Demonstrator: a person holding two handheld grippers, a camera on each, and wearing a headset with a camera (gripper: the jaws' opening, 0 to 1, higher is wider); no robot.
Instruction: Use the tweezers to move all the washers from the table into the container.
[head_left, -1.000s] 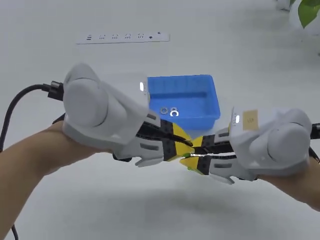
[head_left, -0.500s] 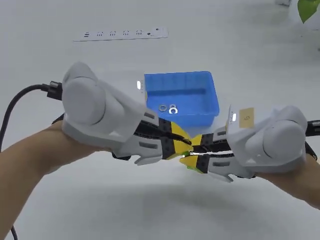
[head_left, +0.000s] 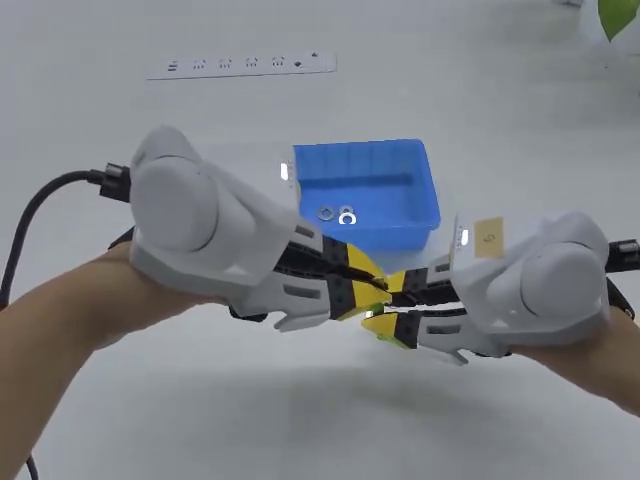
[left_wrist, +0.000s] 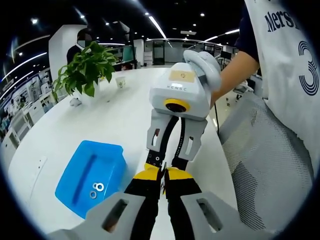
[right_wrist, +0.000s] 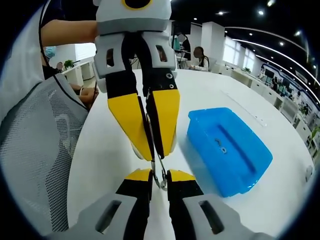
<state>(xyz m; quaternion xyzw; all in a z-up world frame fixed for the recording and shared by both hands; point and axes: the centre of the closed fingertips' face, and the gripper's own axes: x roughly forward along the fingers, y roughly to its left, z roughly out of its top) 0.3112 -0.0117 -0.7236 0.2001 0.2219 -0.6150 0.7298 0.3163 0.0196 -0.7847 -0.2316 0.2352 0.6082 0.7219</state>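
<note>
1. the left tongs (head_left: 372, 288) and the right tongs (head_left: 388, 316) meet nose to nose at the centre of the head view, above the white counter (head_left: 300, 410). each is closed to a thin slit on the slim silver metal tweezers (right_wrist: 159, 176), which run between both pairs.
2. the shallow blue plastic container (head_left: 395, 238) sits just above them in the frame. two small silver ring washers (head_left: 336, 215) lie on its floor near the front wall.
3. i can't tell whether more washers lie on the counter underneath the tongs.
4. the main risk, as i judge it: both sides pinch one thin, slick tool. if one lets go before the other has a square grip, the tweezers could twist or drop.
5. squeezing too hard would shut the tweezer tips and leave them useless for picking up a flat washer.
</note>
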